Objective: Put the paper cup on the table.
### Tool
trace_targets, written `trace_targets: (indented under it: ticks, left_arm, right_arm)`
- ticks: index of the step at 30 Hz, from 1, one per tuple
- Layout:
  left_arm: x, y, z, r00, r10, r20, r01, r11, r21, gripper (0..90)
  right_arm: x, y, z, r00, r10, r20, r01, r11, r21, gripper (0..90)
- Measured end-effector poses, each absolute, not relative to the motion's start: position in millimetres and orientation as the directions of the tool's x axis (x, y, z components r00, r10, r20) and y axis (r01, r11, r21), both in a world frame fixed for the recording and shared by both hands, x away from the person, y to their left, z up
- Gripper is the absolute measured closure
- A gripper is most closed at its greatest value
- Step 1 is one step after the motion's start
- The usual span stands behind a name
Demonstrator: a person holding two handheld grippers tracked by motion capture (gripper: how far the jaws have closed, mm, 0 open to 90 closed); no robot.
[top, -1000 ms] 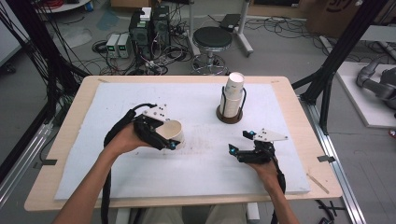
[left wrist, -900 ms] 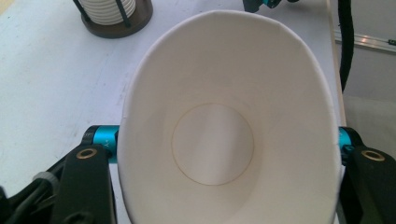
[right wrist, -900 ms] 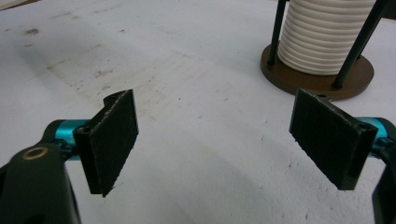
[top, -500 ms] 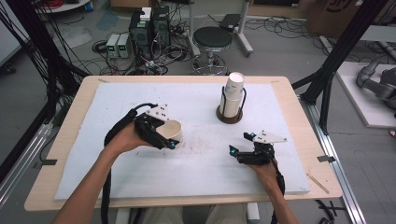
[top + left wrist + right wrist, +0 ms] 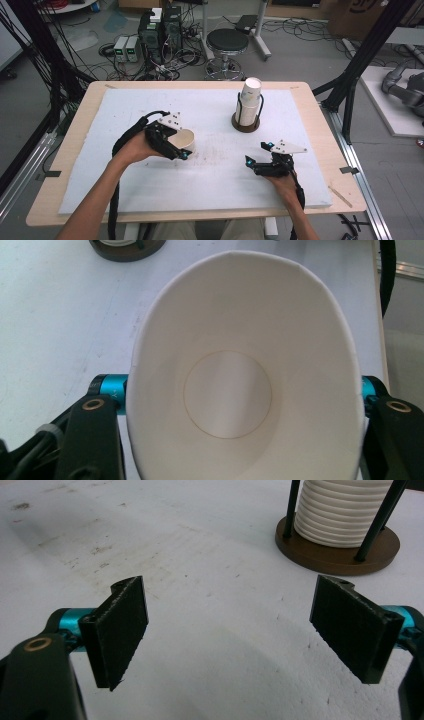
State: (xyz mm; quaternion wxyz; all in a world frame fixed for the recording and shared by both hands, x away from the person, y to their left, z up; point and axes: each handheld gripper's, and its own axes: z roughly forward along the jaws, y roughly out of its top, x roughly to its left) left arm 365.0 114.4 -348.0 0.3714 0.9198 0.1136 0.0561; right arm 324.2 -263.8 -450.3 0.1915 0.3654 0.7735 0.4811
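A white paper cup (image 5: 186, 138) lies tipped in my left gripper (image 5: 181, 149), which is shut on it left of the table's middle. In the left gripper view the cup (image 5: 245, 375) is squeezed to an oval between the jaws, its mouth facing the camera. A stack of white paper cups (image 5: 249, 101) stands in a wire holder on a round brown base (image 5: 246, 125) at the back centre. My right gripper (image 5: 256, 162) rests low on the white mat at the front right, open with nothing between its pads (image 5: 122, 630).
A white foam mat (image 5: 215, 165) covers most of the wooden table (image 5: 320, 120). The cup stack's brown base (image 5: 340, 550) stands just ahead and right of my right gripper. A stool, cables and electronics boxes lie on the floor beyond the table.
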Motion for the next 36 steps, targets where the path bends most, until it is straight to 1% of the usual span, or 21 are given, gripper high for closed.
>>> trace_targets:
  ticks: [13,22,36]
  left_arm:
    - [367,112,-350,0.966,0.260,0.015,0.177,-0.699,0.693,34.6]
    - [377,105,-360,0.963,0.270,0.006,0.198,-0.722,0.663,34.6]
    - [394,87,-376,0.952,0.304,0.027,0.223,-0.753,0.619,34.7]
  right_arm:
    - [324,-263,-451,-0.657,0.752,0.049,0.378,0.272,0.885,15.8]
    - [324,-262,-451,-0.653,0.756,0.047,0.384,0.277,0.881,15.8]
    - [324,-263,-451,-0.648,0.760,0.043,0.381,0.275,0.883,15.8]
